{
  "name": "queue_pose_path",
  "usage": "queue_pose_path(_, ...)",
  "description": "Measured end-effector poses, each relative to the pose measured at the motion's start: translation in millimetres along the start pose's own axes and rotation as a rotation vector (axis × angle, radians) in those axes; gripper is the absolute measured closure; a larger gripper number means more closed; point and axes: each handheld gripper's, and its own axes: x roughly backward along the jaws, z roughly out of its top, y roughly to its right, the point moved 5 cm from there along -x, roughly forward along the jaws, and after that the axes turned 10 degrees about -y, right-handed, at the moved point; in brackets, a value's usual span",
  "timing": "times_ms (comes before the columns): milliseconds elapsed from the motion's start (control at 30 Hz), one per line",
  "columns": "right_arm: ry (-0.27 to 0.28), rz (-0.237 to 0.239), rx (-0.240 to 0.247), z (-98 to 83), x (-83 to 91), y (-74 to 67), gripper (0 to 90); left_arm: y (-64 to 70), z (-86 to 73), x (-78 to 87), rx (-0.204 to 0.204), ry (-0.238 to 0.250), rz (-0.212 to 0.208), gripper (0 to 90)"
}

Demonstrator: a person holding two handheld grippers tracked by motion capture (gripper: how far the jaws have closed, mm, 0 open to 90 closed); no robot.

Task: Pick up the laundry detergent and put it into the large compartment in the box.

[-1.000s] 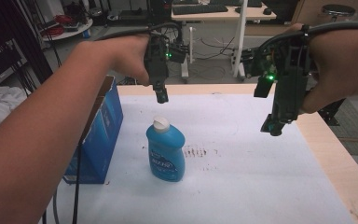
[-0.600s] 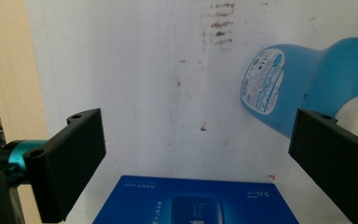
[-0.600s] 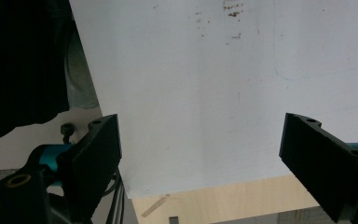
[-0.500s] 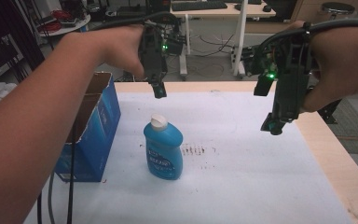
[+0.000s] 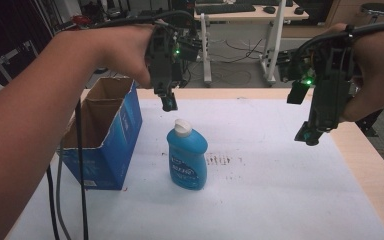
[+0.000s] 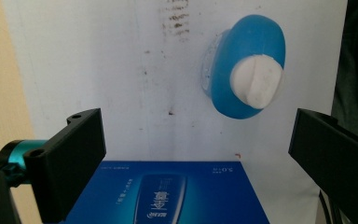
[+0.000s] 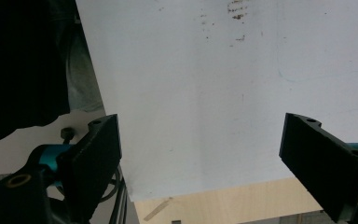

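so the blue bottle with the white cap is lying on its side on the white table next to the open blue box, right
Not quite. The blue bottle stands upright, its white cap on top, as the high view shows. The rest holds: it is on the white table beside the open blue box, apart from it.

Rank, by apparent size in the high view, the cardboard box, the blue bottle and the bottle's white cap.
1. cardboard box
2. blue bottle
3. white cap

The box lies about as near the camera as the bottle, so this order seems safe.
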Motion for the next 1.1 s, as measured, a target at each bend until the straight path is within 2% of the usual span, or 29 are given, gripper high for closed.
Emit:
queue_pose_path(67,-0.002,0.001,0.0,-0.2,-0.6,-0.8,11.9,3.6,0.5,-3.1,-0.005,-0.008,-0.002,3.8)
queue_pose_path(133,-0.002,0.0,0.0,-0.1,-0.9,-1.1,11.9,7.6,1.8,-6.5,-0.026,-0.012,-0.006,3.8)
queue_pose_path(233,-0.006,0.001,-0.002,-0.8,-0.8,-2.1,12.0,12.2,3.7,-13.2,-0.047,0.002,-0.02,3.8)
queue_pose_path(433,-0.005,0.001,-0.013,-1.7,-0.4,-2.9,12.0,14.1,3.2,-29.5,-0.056,-0.006,-0.038,3.8)
queue_pose_path(700,-0.005,0.004,-0.022,-3.7,-2.5,-0.8,11.9,19.8,9.6,-49.8,-0.111,-0.01,-0.059,3.8)
queue_pose_path(767,-0.004,0.008,-0.021,-3.8,-4.4,-0.4,11.9,21.7,12.6,-54.8,-0.125,-0.008,-0.075,3.8)
queue_pose_path(800,-0.005,0.008,-0.024,-3.9,-4.9,-0.4,11.9,22.8,15.4,-59.6,-0.14,-0.017,-0.072,3.8)
queue_pose_path(967,-0.009,0.012,-0.032,-4.6,-6.4,-1.0,12.0,25.9,20.1,-66.5,-0.159,-0.024,-0.084,3.8)
queue_pose_path(1100,-0.007,0.011,-0.034,-5.2,-7.0,-0.5,11.9,28.5,23.9,-72.2,-0.183,-0.035,-0.076,3.8)
